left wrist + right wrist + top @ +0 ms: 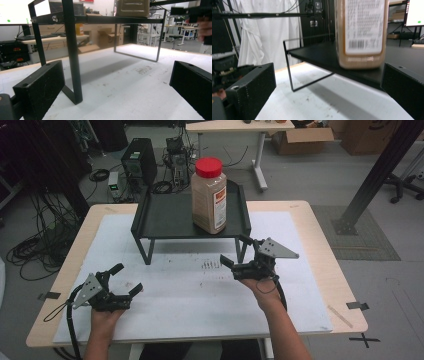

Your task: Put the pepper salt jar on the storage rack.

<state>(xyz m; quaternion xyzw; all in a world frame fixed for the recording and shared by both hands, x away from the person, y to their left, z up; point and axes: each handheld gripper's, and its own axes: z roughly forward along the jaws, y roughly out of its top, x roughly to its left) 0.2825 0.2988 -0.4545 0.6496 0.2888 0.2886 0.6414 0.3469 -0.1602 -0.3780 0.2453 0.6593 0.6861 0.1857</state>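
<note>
A tall jar of brown powder [209, 197] with a red lid stands on the right part of a low black metal shelf [170, 217]. My right gripper [235, 250] hovers open just in front of the shelf's right front leg, with nothing between its jaws. In the right gripper view the jar [359, 32] rises close ahead on the shelf [322, 55], and the gripper [328, 87] is open. My left gripper [127, 277] sits open near the table's front left, holding nothing. In the left gripper view the gripper [116, 87] faces the shelf's leg [72, 50], with the jar's base [132, 7] above.
The white mat [190, 290] covers the wooden table [320, 250], with dark scuff marks [212, 265] near the middle. Beyond the table, computer boxes and cables [145, 165] lie on the floor. A black frame post [375, 175] stands at the right. Another desk [235, 127] is behind.
</note>
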